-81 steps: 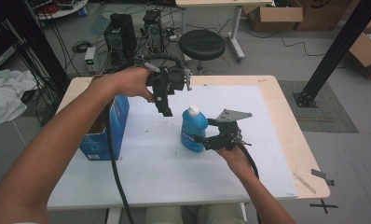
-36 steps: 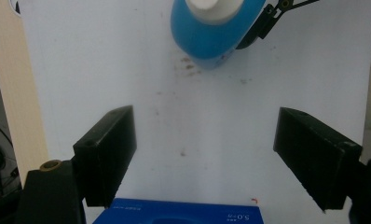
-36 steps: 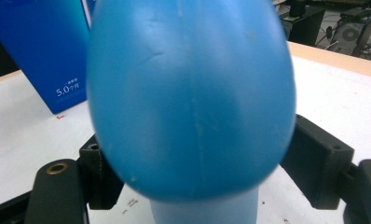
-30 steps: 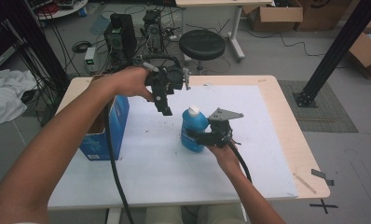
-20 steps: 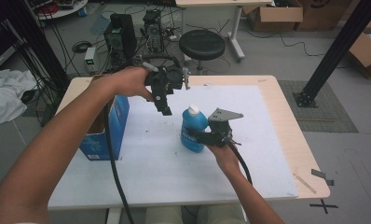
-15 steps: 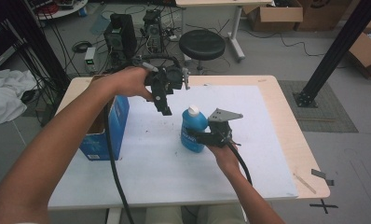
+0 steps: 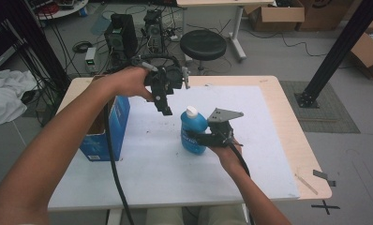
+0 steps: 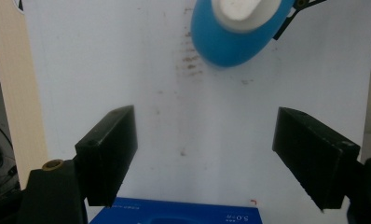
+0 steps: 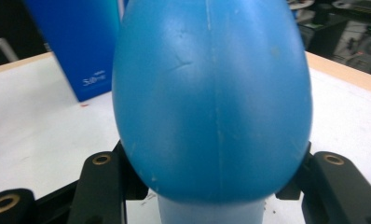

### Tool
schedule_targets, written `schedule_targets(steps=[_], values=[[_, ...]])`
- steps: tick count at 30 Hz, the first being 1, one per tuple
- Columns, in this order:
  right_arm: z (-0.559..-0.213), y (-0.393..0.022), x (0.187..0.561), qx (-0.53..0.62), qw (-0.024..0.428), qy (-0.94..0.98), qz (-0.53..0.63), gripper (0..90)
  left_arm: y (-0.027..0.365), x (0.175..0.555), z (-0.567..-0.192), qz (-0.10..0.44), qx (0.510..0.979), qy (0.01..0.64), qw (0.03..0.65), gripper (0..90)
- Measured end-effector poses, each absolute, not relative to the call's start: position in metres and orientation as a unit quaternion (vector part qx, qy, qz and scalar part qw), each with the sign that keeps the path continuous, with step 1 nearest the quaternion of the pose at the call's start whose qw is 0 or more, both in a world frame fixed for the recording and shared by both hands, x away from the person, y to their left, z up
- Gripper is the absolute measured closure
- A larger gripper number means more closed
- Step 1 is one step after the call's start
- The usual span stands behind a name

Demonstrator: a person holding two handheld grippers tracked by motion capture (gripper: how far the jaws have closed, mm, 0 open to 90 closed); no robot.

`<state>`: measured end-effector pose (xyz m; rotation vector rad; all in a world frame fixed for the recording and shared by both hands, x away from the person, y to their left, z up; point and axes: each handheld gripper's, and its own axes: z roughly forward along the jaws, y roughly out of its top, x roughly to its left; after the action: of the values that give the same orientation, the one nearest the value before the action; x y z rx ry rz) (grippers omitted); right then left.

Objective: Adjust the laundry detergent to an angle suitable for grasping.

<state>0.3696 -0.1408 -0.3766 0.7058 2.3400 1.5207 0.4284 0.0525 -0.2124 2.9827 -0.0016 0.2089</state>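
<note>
A blue bottle with a white cap stands upright on the white table cover. My right gripper comes at it from the right, low on its body. Its jaws have just been closing and now press on the bottle from both sides, so the right gripper is shut on it. My left gripper hangs above the table, up and left of the bottle, pointing down. The left gripper stands open with nothing between its jaws, and the bottle lies beyond them.
An open blue cardboard box stands at the table's left edge, also seen as the blue box and blue box. Behind the table are a black stool and computer towers. White cover stretches bare in front.
My right gripper has slid left up to the bottle and its jaws have closed on the lower body. The left hand and gripper have stayed where they were.
</note>
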Motion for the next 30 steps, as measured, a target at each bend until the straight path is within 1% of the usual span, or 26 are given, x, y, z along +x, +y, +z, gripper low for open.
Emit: schedule_targets(steps=[5,7,8,9,10,14,15,18,23,24,26,30], values=[[-0.368,-0.146,0.367,0.217,0.126,0.816,0.521,43.9,0.053,0.428,-0.211,0.069,0.995,0.002,0.077,22.6],[-0.367,-0.150,0.368,0.208,0.117,0.816,0.526,43.9,0.053,0.427,-0.211,0.071,0.994,0.001,0.078,22.6],[-0.365,-0.154,0.367,0.194,0.105,0.818,0.531,43.9,0.053,0.427,-0.211,0.071,0.994,0.001,0.078,22.6],[-0.365,-0.154,0.367,0.194,0.105,0.818,0.531,43.9,0.053,0.427,-0.211,0.070,0.995,0.002,0.078,22.6],[-0.365,-0.158,0.366,0.179,0.092,0.821,0.534,44.0,0.053,0.427,-0.210,0.070,0.995,0.004,0.075,22.6],[-0.363,-0.162,0.365,0.158,0.078,0.825,0.537,43.9,0.053,0.427,-0.209,0.072,0.995,0.006,0.076,22.6],[-0.363,-0.165,0.365,0.145,0.065,0.825,0.542,43.9,0.053,0.427,-0.209,0.072,0.995,0.005,0.076,22.6],[-0.364,-0.168,0.366,0.127,0.048,0.825,0.548,43.9,0.052,0.426,-0.209,0.072,0.995,0.004,0.075,22.6],[-0.365,-0.168,0.364,0.100,0.039,0.829,0.549,43.8,0.051,0.426,-0.209,0.073,0.995,0.005,0.074,22.6],[-0.365,-0.167,0.364,0.094,0.026,0.830,0.549,43.8,0.051,0.426,-0.209,0.073,0.995,0.005,0.074,22.6],[-0.365,-0.167,0.364,0.091,0.022,0.830,0.549,43.8,0.052,0.426,-0.208,0.073,0.995,0.005,0.074,22.6],[-0.367,-0.166,0.365,0.068,0.001,0.831,0.552,43.7,0.052,0.426,-0.209,0.072,0.995,0.008,0.072,22.5]])
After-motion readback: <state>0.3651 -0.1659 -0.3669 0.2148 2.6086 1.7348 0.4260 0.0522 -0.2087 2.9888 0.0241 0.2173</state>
